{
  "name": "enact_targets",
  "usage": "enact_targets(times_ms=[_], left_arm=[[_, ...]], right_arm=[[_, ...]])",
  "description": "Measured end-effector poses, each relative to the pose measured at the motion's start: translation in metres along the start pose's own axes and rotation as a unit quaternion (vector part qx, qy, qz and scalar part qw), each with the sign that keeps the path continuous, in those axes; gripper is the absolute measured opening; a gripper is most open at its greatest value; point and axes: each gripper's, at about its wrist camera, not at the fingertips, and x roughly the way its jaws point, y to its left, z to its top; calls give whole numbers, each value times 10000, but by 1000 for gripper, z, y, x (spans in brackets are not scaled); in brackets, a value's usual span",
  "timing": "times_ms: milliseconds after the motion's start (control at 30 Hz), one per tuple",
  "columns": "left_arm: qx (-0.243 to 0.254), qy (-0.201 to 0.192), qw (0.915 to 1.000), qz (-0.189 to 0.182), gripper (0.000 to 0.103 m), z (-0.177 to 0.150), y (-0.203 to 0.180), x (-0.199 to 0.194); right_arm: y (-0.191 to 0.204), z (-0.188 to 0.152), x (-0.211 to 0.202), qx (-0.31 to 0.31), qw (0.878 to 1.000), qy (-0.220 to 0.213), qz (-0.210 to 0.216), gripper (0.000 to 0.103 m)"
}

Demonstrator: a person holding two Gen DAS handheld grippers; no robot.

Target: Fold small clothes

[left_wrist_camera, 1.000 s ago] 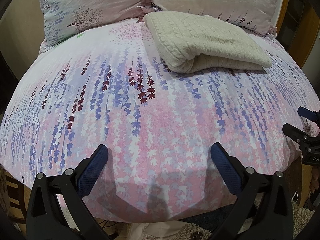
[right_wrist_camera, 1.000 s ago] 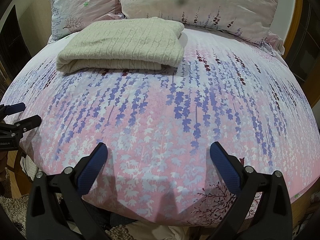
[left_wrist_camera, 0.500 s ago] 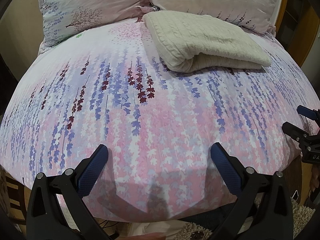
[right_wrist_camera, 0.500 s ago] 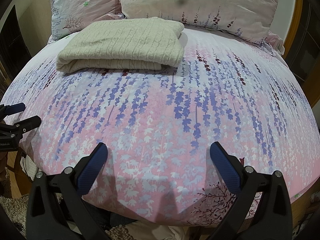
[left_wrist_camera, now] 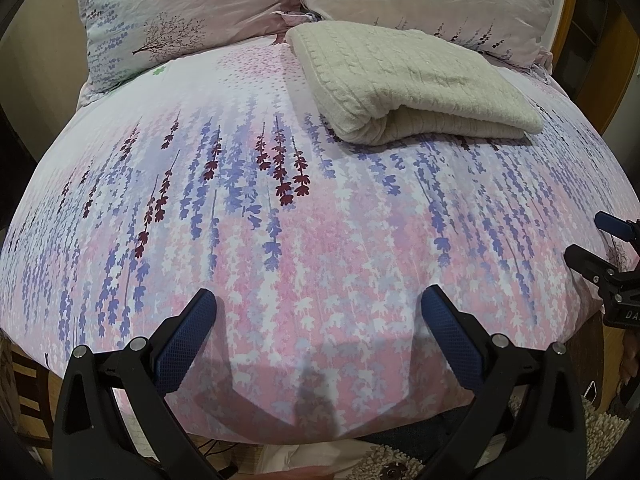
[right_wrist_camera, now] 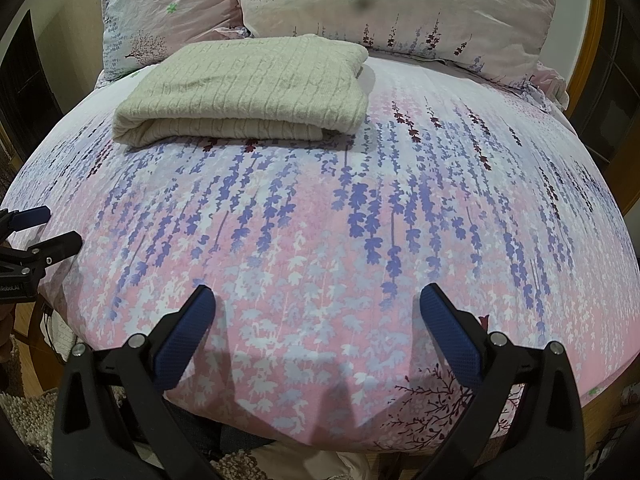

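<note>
We hold both tools empty, jaws spread: left gripper point(left_wrist_camera: 318, 306), right gripper point(right_wrist_camera: 316, 304). The folded sweater point(right_wrist_camera: 248, 88) lies well ahead near the pillows point(right_wrist_camera: 400, 4). Folding looks finished; next probably a fresh garment.

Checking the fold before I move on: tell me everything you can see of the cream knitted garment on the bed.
The cream knitted garment is a cable-ribbed, soft-looking knit, folded into a thick rectangular stack with rounded fold edges and layers visible along its near side. It lies flat on the floral bedspread, near the pillows. Both grippers, the left and right, are open, well short of it.
</note>
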Motion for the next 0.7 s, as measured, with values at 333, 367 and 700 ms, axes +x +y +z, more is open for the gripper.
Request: enact_targets(times_ms=[333,367,700], left_arm=[[6,3,10000,-4,102,0,1,0],[6,4,10000,-4,102,0,1,0],[11,4,10000,-6,102,1,1,0]], right_arm=[[0,0,0,-3,10000,-1,1,101],[0,0,0,-2,10000,-2,1,101],[0,0,0,-5,10000,-1,3,101]])
